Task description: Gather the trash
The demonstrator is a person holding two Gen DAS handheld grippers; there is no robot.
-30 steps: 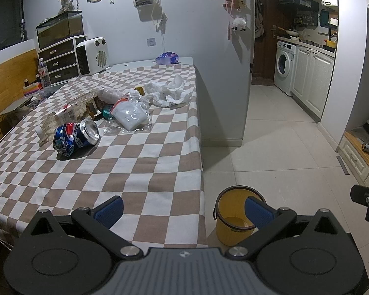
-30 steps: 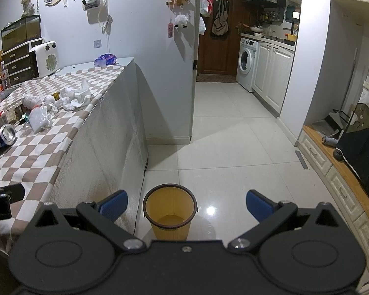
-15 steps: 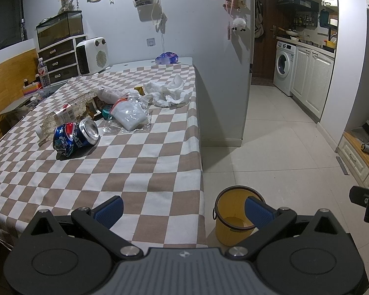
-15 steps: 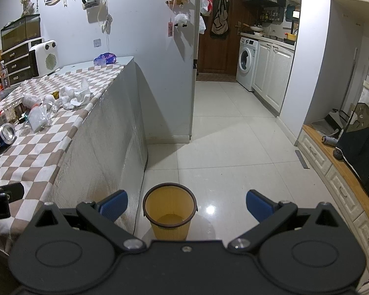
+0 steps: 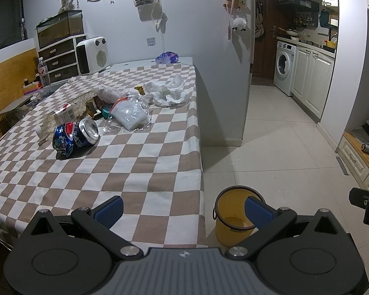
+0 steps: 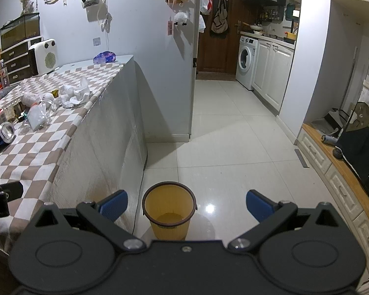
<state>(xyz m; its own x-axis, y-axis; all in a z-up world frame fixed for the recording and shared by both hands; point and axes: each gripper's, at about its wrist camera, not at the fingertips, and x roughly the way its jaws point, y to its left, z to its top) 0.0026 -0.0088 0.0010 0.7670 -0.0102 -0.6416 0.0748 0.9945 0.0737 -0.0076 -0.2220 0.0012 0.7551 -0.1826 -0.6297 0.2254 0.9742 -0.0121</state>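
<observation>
Ahead of left gripper (image 5: 183, 210), crushed can (image 5: 75, 138) on tbl, well apart

On the checked worktop (image 5: 140, 169) I see a dented blue cola can (image 5: 75, 139) lying on its side, open top toward me. Just beyond it lie a clear plastic bag of white powder (image 5: 131, 115), crumpled white tissues (image 5: 168, 92) and mixed wrappers (image 5: 69, 114). On the floor beside the worktop stands an upright yellow bin (image 6: 169, 210), apparently empty.
</observation>
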